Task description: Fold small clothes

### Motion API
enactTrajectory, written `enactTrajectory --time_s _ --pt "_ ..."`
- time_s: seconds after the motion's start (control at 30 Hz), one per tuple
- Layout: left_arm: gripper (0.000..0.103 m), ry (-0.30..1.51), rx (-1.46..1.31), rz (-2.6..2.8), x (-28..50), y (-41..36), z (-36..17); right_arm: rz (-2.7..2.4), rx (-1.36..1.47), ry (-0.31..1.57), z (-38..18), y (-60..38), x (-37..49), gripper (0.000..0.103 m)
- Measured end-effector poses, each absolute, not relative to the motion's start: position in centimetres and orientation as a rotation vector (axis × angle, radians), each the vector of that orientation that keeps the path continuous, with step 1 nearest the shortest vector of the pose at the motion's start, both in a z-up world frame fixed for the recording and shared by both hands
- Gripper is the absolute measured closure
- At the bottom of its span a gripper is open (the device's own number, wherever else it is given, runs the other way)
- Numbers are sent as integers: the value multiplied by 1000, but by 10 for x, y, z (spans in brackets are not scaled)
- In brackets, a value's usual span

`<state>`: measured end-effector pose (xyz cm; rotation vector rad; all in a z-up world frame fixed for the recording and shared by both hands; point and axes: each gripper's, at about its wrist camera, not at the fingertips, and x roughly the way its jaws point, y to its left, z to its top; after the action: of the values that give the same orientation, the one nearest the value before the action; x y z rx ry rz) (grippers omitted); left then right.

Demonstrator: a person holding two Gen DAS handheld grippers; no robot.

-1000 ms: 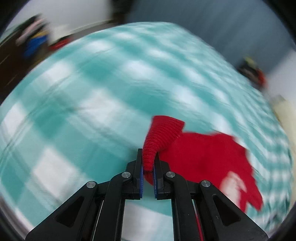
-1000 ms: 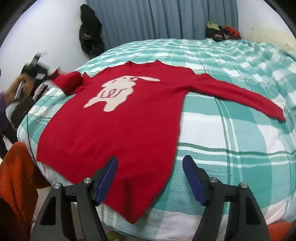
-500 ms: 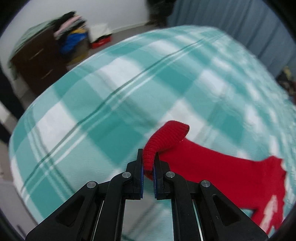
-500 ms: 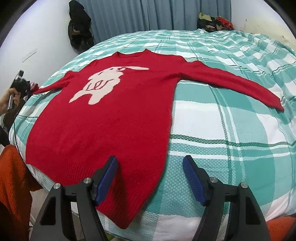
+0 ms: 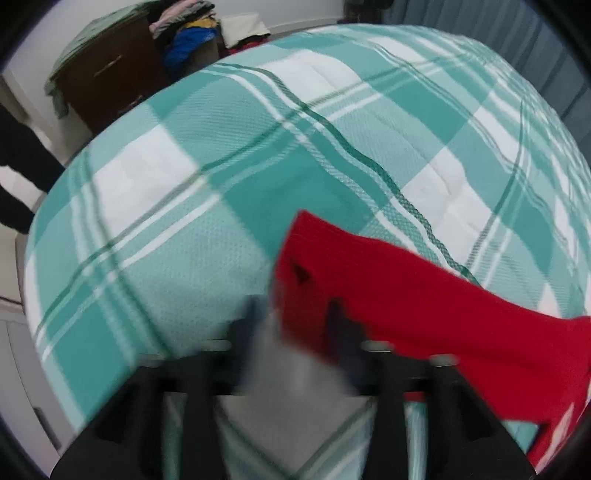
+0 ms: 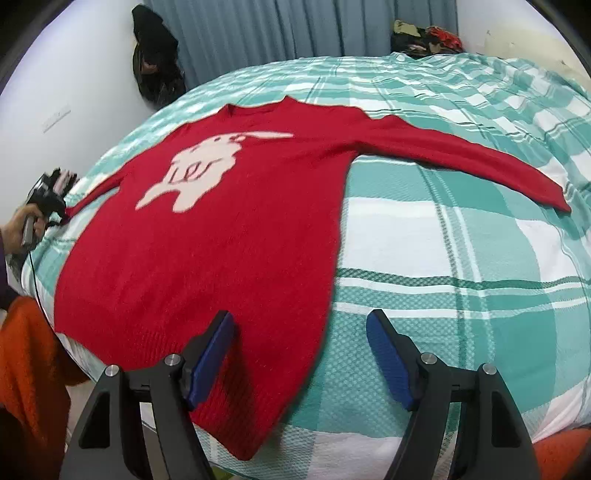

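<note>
1. One sleeve cuff (image 5: 317, 269) is being let go: the left gripper (image 5: 295, 325), clamped on it a moment ago, is blurred, its jaws seemingly parting.
2. The sweater (image 6: 221, 240) is being left spread flat on the bed (image 6: 461, 258); folding is judged ready to begin.
3. The right gripper (image 6: 299, 354) is being held wide open and empty over the hem.

Red sweater (image 6: 221, 258): knit cloth, matt, fuzzy nap, ribbed at hem & cuff (image 5: 299, 258); pale woven-in figure (image 6: 207, 173) same soft finish. Bedspread (image 6: 461, 258): woven cloth w/ fine waffle texture, matt. Right gripper (image 6: 299, 354): matt black plastic arms, blue rubbery ridged pads (image 6: 212, 354), shiny metal screw heads. Dresser (image 5: 107, 81): dark wood, slight sheen. Curtain (image 6: 277, 29): matt pleated fabric.
</note>
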<state>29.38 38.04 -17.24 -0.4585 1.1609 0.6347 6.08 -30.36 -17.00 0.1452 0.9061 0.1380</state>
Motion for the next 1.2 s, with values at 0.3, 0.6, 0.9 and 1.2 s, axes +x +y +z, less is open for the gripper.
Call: enactTrajectory --time_s 0.3,0.6,0.9,1.2 --pt "17 969 -440 322 188 249 -108 82 172 714 -134 -314 38 26" --pt "13 1000 -198 -95 117 39 -149 186 127 827 -161 -261 42 26" --pt "1 972 25 -162 112 24 -174 210 88 925 -197 -252 43 16" --pt "1 964 13 -194 98 18 -181 229 64 939 -199 -244 47 3"
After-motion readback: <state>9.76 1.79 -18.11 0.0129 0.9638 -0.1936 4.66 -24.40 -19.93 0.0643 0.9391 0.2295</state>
